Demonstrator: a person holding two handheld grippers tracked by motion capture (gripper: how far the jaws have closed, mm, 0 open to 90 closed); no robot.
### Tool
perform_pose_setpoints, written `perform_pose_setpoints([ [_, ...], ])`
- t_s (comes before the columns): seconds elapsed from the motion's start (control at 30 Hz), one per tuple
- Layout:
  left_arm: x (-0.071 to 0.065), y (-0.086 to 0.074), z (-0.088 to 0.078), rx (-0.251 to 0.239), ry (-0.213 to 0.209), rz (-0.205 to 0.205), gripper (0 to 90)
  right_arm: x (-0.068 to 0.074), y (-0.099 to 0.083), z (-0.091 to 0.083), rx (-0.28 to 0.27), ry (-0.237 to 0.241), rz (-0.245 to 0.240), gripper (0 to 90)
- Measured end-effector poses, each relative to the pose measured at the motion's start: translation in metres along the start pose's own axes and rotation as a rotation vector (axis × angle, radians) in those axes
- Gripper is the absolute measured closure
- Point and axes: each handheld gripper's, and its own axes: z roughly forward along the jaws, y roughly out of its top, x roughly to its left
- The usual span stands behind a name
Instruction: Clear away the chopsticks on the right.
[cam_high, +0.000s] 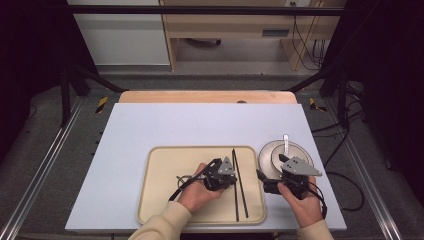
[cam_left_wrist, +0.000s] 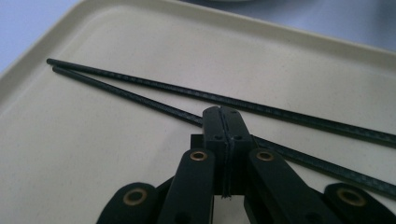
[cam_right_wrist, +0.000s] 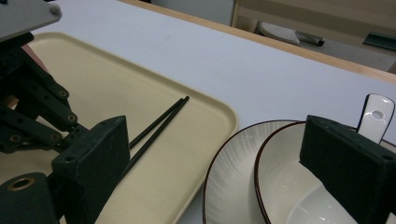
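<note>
Two black chopsticks lie side by side along the right part of a beige tray. My left gripper is over the tray, jaws shut flat on each other with nothing between them, and its tips sit right at the nearer chopstick. My right gripper stands open just right of the tray. One of its jaws is over the tray's edge, the other over a white bowl.
The bowl rests on a dark-rimmed white plate, with a white spoon in it. All of this lies on a pale grey table top with a wooden strip along its far edge. Black frame posts stand at both sides.
</note>
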Motion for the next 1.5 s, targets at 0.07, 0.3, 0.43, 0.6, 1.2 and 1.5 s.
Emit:
perform_pose_setpoints([
  [0.07, 0.0, 0.004, 0.004, -0.002, 0.005, 0.007, 89.6, 0.0, 0.0, 0.0, 0.0, 0.0, 0.002, 8.5],
  [0.3, 0.003, 0.012, 0.012, -0.001, 0.003, 0.026, 89.7, -0.002, 0.0, 0.0, 0.0, -0.003, 0.009, 8.5],
  [0.43, 0.01, 0.014, 0.014, 0.004, 0.044, 0.017, 89.7, -0.003, -0.001, -0.001, -0.003, -0.003, 0.009, 8.5],
  [0.6, 0.016, 0.017, 0.021, -0.02, 0.048, 0.019, 89.7, -0.003, -0.001, -0.001, -0.003, -0.004, 0.01, 8.5],
  [1.2, 0.022, 0.015, 0.002, -0.068, 0.038, 0.005, 89.7, -0.001, -0.001, 0.0, -0.005, 0.005, 0.005, 8.4],
  [1.5, 0.03, 0.001, -0.019, -0.134, 0.043, -0.043, 72.6, 0.003, -0.001, 0.002, -0.002, 0.013, -0.006, 8.2],
])
